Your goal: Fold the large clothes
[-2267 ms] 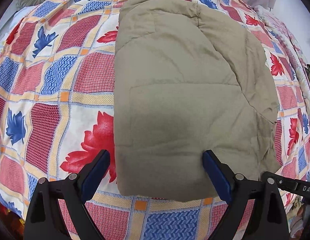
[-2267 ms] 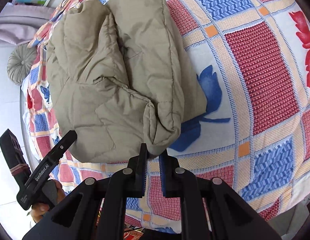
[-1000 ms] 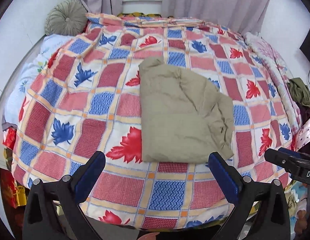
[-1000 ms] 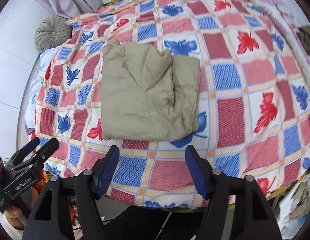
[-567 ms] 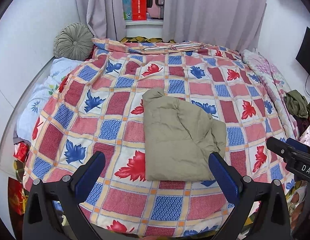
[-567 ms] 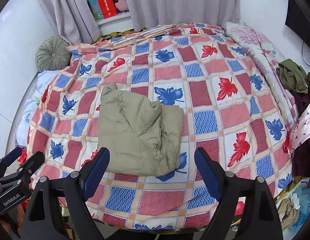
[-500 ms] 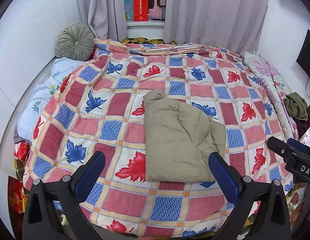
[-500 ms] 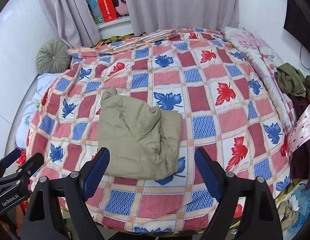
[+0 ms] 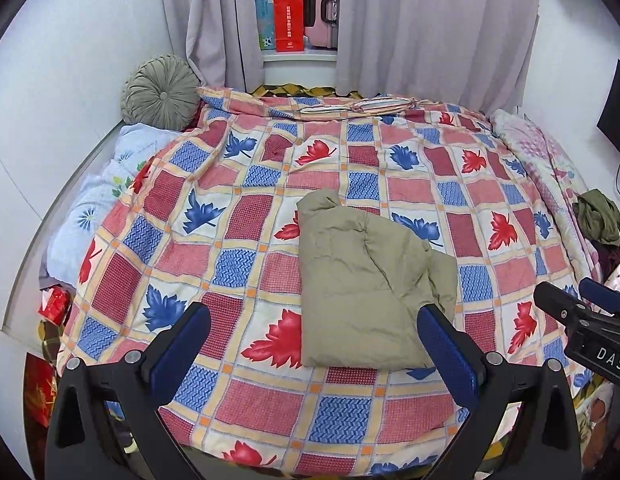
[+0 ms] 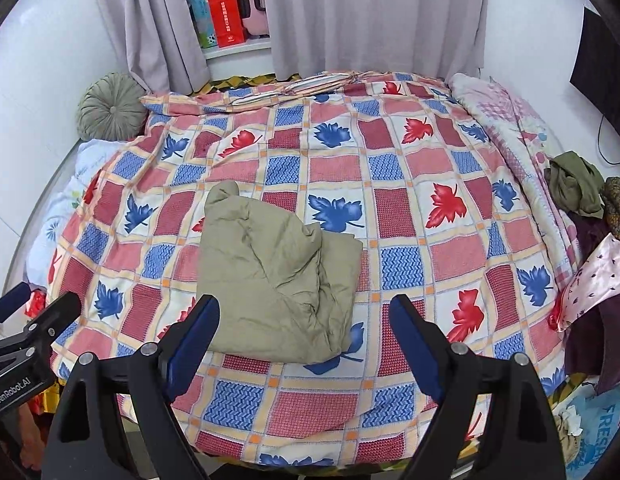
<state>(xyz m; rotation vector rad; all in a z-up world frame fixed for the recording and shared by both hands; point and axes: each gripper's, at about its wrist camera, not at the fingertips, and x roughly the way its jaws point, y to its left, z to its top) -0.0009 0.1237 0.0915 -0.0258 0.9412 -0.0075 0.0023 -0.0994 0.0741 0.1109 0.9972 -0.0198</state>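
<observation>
A white-walled bedroom holds a bed [image 9: 410, 416] covered by a quilt [image 9: 269, 184] checked in red, blue and cream with red and blue maple leaves. Grey curtains [image 9: 430, 24] hang at the far end, parted over a sill where a red box [image 9: 289, 24] stands beside a pink case [image 9: 322, 20]. A round green pleated cushion [image 9: 159, 90] leans in the far left corner against the wall, above a pale blue floral pillow [image 9: 105, 184]. Along the right edge of the bed lies a pink patterned blanket [image 10: 510, 120], and beside it a heap of loose clothes [image 10: 578, 188] in olive, dark purple and pink satin. The task's thing, a folded khaki padded garment [image 9: 362, 292], rests flat on the quilt toward the near edge of the bed, roughly in the middle across its width; its right side shows a bunched, creased flap lying over the layer beneath. The left tongs [image 9: 314, 344] hang above the near edge of the bed, blue pads spread wide with nothing between them, clear of the garment. The right tongs [image 10: 305, 338] hover likewise over the near edge, jaws wide apart and empty, the garment's near edge showing between them but untouched. Each view catches the other tongs at its side edge.
</observation>
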